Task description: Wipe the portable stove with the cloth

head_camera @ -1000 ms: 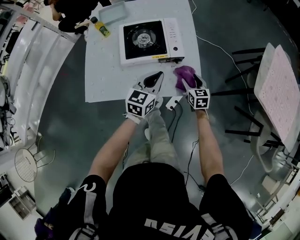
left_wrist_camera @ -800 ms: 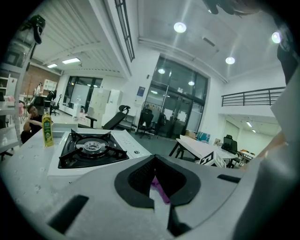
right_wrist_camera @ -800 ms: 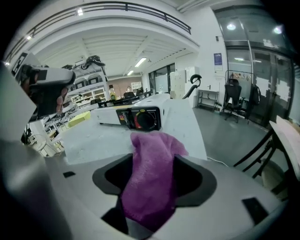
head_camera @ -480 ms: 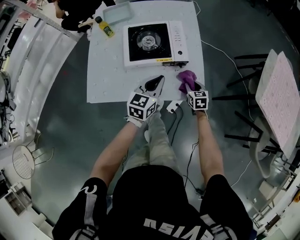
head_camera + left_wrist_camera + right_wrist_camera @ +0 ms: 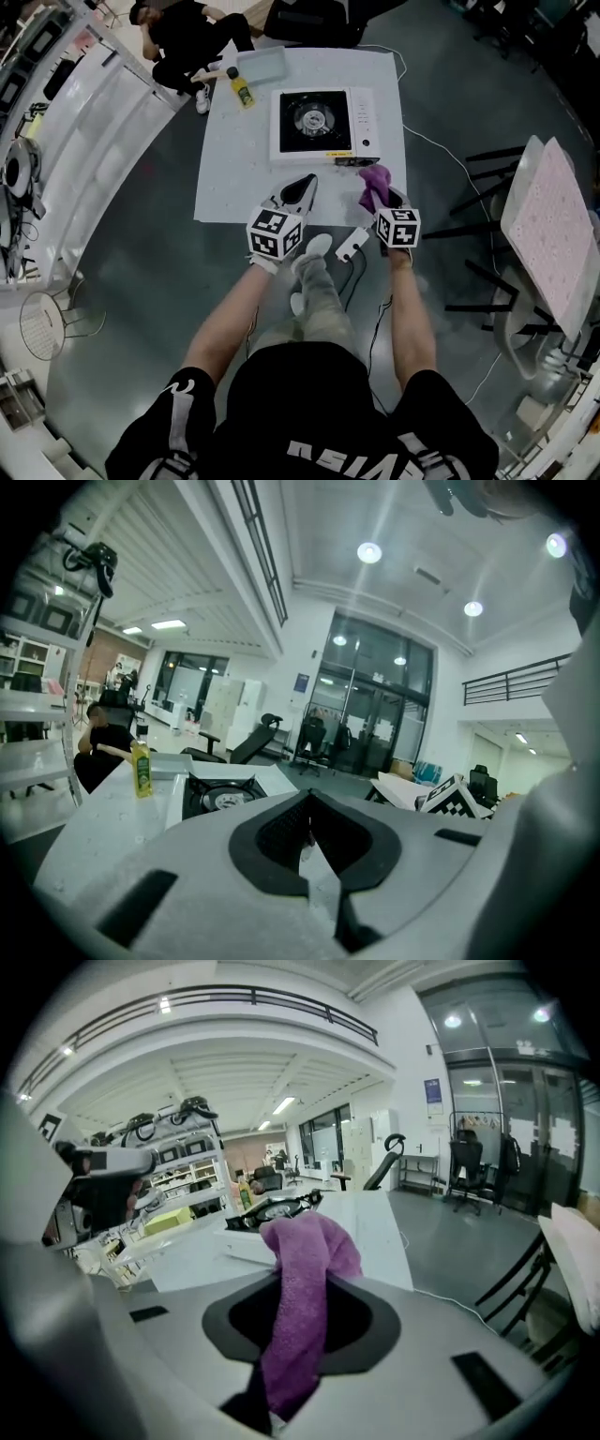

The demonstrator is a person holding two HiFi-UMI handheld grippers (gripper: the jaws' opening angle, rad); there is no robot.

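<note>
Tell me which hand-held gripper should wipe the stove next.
The right hand-held gripper: its jaws have just been closing on the cloth, near the stove. The left hand-held gripper is shut and empty.

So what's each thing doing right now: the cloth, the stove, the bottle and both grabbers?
Purple fluffy cloth: pinched in the right gripper, drooping over its jaws.
Right gripper: jaws have just been closing, clamped on the cloth.
Left gripper: jaws together, nothing between them.
White portable stove with black top: flat on the white table, burner bare.
Yellow bottle with black cap: upright, capped.
</note>
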